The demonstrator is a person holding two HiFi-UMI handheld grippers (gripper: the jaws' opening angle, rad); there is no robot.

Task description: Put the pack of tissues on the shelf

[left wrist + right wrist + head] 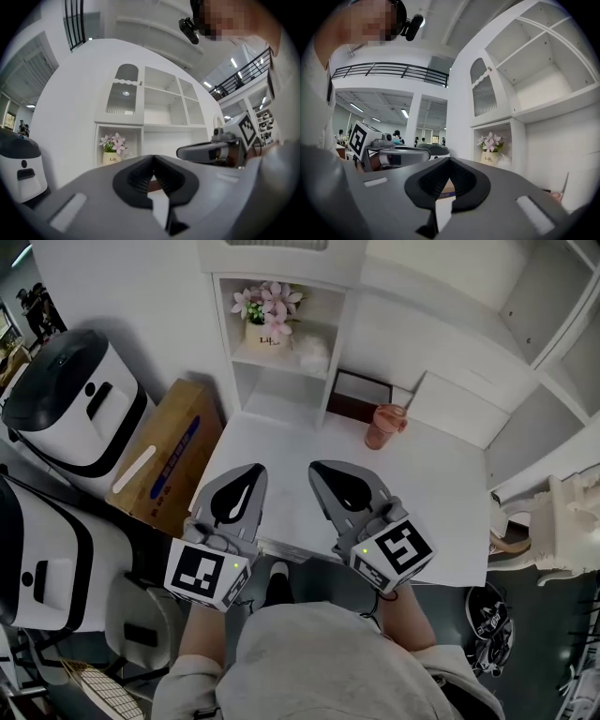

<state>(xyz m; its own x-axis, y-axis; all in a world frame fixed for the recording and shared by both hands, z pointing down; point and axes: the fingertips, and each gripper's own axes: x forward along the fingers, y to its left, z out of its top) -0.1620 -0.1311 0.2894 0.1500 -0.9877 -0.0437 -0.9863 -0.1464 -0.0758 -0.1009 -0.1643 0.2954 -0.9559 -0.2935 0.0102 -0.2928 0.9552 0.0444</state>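
Observation:
A white pack of tissues [313,353] lies in the low cubby of the white shelf unit [333,352], beside a pot of pink flowers [268,320]. The right gripper view shows the pack [504,162] to the right of the pot [489,158]. My left gripper [251,470] and right gripper [319,467] hover side by side over the near edge of the white table [450,493]. Both are shut with nothing between their jaws, and both are well short of the shelf. Seen from each gripper, the left gripper [153,157] and right gripper [449,160] have their jaw tips touching.
A pink cup [384,426] stands on the table near a dark frame [361,395] against the shelf. A cardboard box [169,457] and two white appliances [70,409] crowd the left. An ornate white chair [553,521] stands to the right. Higher shelves [553,296] are bare.

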